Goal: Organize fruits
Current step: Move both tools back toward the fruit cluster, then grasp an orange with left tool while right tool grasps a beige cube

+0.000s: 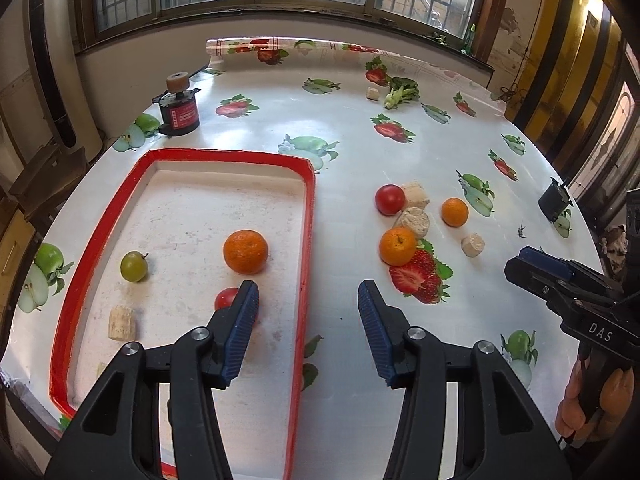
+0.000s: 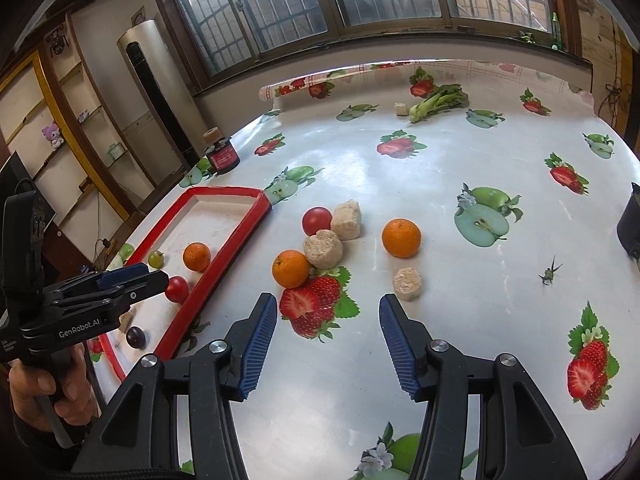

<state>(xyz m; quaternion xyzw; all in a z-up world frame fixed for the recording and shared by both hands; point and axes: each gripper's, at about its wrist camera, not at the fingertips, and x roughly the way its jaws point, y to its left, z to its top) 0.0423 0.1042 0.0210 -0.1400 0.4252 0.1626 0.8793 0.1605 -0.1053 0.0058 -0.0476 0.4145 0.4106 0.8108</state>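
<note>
The red-rimmed tray (image 1: pixel 308 216) holds an orange (image 1: pixel 245 251), a small green fruit (image 1: pixel 134 266), a beige chunk (image 1: pixel 121 323) and a red tomato (image 1: pixel 225 298) half hidden behind my left finger. My left gripper (image 1: pixel 308 300) stands open and empty, straddling the tray's right rim. On the cloth to the right lie a tomato (image 2: pixel 317 220), two oranges (image 2: pixel 291 268) (image 2: pixel 401 237) and three beige chunks (image 2: pixel 323 249). My right gripper (image 2: pixel 328 316) hangs open and empty just short of the nearer orange. A dark plum (image 2: pixel 135 337) also lies in the tray.
A black and red cylinder (image 1: pixel 179 114) stands beyond the tray's far end. A leafy green vegetable (image 2: pixel 438 100) lies at the table's far side, with a black object (image 2: pixel 630 228) at the right edge. A person's hand (image 2: pixel 36 392) grips the left tool's handle.
</note>
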